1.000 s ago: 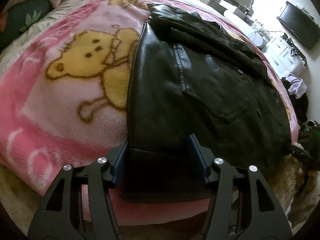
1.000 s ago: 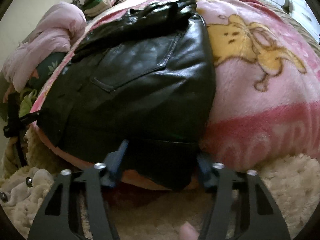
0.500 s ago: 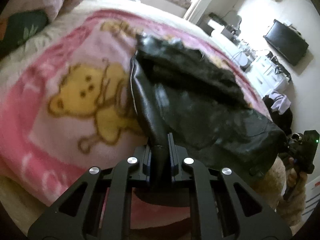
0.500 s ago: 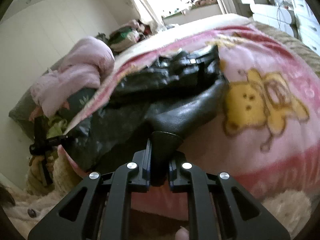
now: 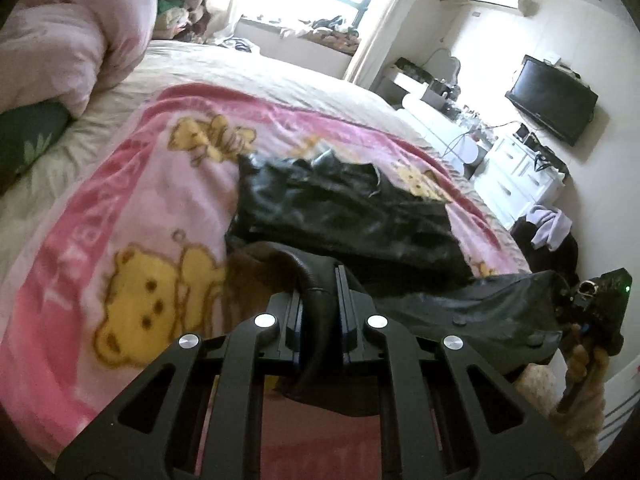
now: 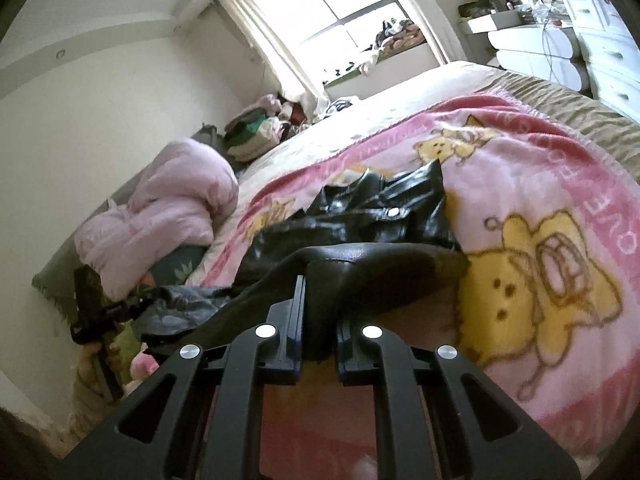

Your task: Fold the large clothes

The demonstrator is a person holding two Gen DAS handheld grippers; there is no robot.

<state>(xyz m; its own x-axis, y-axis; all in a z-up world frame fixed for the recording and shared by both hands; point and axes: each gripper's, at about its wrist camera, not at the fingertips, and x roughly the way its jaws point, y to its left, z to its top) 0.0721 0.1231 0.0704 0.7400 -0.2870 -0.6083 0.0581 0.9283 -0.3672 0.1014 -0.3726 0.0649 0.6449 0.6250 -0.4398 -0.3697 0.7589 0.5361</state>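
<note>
A black leather jacket (image 5: 344, 208) lies on a pink bear-print blanket (image 5: 120, 208) on the bed. My left gripper (image 5: 319, 280) is shut on the jacket's hem at one corner, and the leather bulges out between its pads. In the right wrist view the jacket (image 6: 372, 208) shows its collar and a snap, and my right gripper (image 6: 320, 292) is shut on the other hem corner. Both corners are lifted off the blanket, so the lower part of the jacket hangs stretched between the grippers. The right gripper (image 5: 600, 304) shows at the right edge of the left view.
A pink quilt (image 6: 168, 216) and a green pillow (image 5: 24, 140) sit at the head of the bed. A white dresser (image 5: 520, 172) and a wall television (image 5: 552, 98) stand to the right. Clothes pile on the window sill (image 5: 312, 34).
Both grippers went from open around the hem to shut on it, then rose with it. The jacket's lower part has lifted off the blanket and the views have tilted up toward the window.
</note>
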